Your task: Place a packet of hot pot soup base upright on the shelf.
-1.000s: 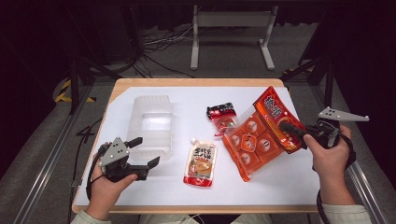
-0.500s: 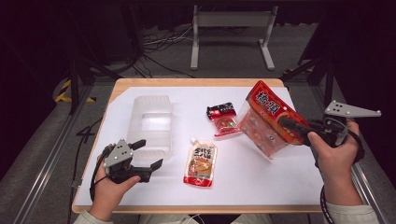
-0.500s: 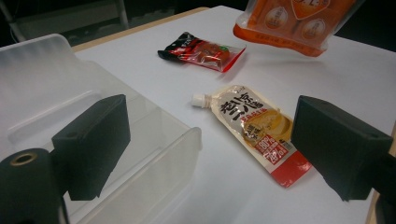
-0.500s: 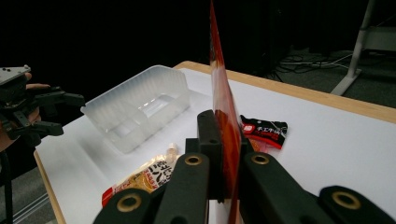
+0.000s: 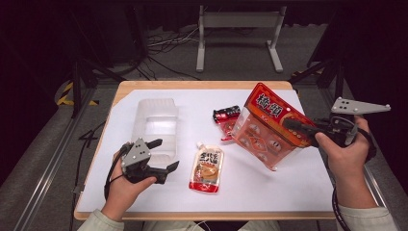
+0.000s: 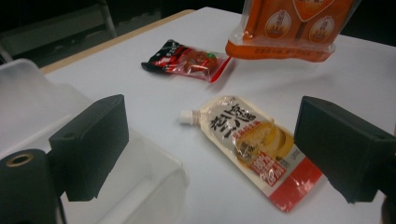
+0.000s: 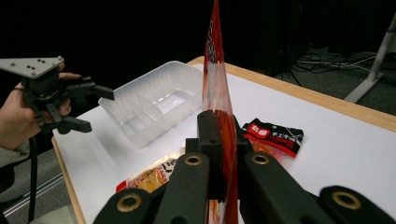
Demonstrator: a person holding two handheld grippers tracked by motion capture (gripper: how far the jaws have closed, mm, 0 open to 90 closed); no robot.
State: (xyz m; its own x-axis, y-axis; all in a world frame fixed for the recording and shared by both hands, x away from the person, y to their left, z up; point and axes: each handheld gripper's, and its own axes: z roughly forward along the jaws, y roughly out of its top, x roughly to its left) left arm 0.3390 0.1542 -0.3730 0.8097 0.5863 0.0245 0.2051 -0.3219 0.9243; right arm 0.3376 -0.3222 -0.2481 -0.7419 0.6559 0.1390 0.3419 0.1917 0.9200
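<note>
Left gripper (image 5: 162, 155) hovers with jaws wide apart and empty beside the clear plastic tray (image 5: 155, 120). Right gripper (image 5: 292, 126) has its jaws clamped on the orange printed snack bag (image 5: 267, 126), held tilted above the white table (image 5: 192, 103).

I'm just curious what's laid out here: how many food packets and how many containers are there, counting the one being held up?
Food packets: 3 – large orange bag, small red packet, spouted pouch
Clear plastic tubs: 1 – tub
Total: 4
</note>
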